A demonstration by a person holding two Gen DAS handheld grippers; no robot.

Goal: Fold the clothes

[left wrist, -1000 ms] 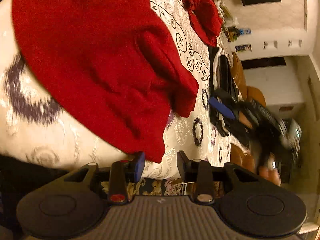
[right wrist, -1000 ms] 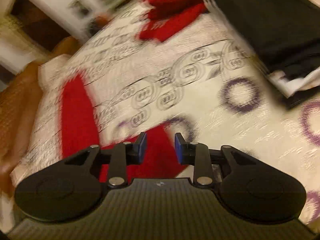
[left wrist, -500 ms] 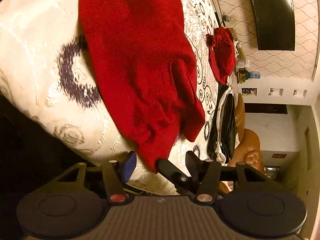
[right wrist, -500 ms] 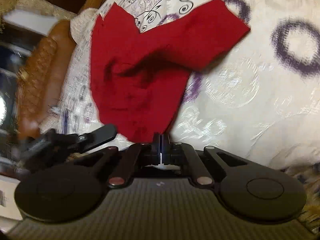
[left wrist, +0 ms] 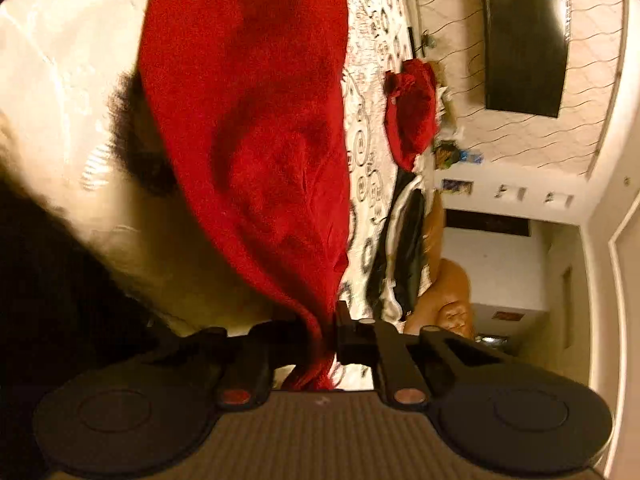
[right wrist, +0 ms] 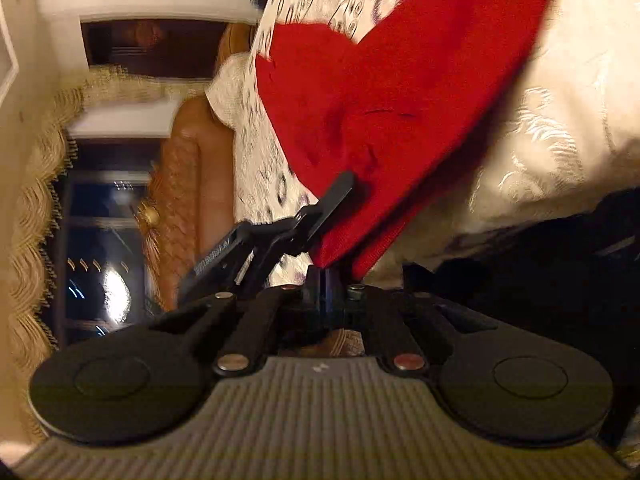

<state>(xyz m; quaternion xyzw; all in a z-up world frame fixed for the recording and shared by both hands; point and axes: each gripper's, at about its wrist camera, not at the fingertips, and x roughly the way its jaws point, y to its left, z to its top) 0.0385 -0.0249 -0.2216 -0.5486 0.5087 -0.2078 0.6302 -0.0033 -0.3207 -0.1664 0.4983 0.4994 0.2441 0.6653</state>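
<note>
Both grippers now clamp the near hem of a red garment [left wrist: 248, 128] spread on a cream patterned bedspread [left wrist: 52, 80], a second after approaching it with jaws apart. The left gripper [left wrist: 326, 336] has snapped shut on the cloth, which bunches between its fingers and trails below them; half a second ago its jaws stood wide around the same corner. The right gripper [right wrist: 324, 276] is pinched tight on the neighbouring corner of the red garment [right wrist: 400, 92], a grip it had already taken half a second ago. From the right wrist view the left gripper [right wrist: 344, 184] shows just beside it, its fingers meeting the hem a little further along, so the two holds sit close together on one edge.

With both corners secured, the grasping step looks complete; the likely next move is to lift and carry this edge over the body of the garment to make a fold. The thick fabric should drape heavily and may drag on the bedspread.

Farther along the bed lie a second red garment [left wrist: 412, 116], crumpled, and a dark pile of clothes [left wrist: 400, 248] near the far edge. Beyond them are an orange-brown seat [left wrist: 452, 300] and a wall-mounted television [left wrist: 524, 48]
</note>
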